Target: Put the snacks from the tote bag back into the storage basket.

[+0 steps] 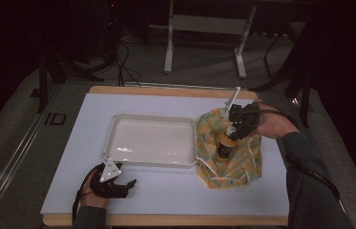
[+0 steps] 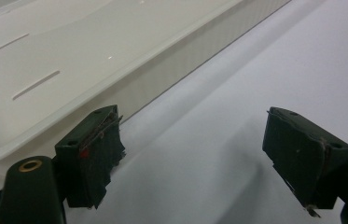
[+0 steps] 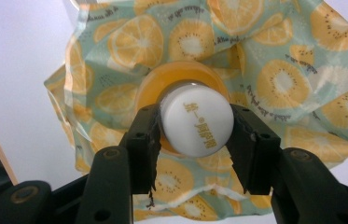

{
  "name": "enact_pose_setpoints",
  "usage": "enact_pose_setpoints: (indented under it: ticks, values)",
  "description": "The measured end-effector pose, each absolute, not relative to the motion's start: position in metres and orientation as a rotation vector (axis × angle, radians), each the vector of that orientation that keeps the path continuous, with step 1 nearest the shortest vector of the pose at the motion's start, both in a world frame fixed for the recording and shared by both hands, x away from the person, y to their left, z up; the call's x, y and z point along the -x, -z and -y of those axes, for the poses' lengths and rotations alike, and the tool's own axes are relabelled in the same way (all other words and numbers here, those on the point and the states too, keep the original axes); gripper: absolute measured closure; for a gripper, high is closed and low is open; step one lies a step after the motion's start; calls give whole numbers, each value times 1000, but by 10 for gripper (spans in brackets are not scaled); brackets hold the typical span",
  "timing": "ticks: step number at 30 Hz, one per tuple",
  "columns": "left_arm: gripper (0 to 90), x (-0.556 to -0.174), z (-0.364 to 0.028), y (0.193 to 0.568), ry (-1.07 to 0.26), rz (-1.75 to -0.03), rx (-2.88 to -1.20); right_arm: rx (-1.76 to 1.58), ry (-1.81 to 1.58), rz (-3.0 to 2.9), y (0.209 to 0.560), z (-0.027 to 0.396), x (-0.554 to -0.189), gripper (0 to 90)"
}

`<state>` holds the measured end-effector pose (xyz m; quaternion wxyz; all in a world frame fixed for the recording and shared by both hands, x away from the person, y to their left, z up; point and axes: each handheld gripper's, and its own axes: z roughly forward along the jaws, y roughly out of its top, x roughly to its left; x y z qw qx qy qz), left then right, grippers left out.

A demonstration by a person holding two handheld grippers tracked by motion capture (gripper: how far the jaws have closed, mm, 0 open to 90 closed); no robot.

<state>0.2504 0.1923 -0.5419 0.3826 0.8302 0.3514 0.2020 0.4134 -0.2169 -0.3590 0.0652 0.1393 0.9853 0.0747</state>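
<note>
The white bottle cap bore gold Chinese characters, too blurred to read. Small dark script on the lemon-print cloth, toward three o'clock of the cap, stayed illegible.

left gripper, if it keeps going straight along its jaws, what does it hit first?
Probably bare table first. The left gripper is open, jaws pointing along the white surface beside the tray. The tray's side wall runs by its left jaw and may get clipped; depth is unclear.

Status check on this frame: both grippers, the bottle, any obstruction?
Right gripper shut on bottle cap, over fruit-print bag. Left gripper open, idle beside white tray. No obstruction seen.
</note>
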Motion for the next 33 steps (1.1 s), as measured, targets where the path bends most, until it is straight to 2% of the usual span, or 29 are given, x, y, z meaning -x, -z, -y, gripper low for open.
enact_pose_setpoints:
  ticks: [33]
  values:
    - [195, -250, -192, 542, -514, -894, -2121, -472, -230, -2980, 358, 212, -416, 584]
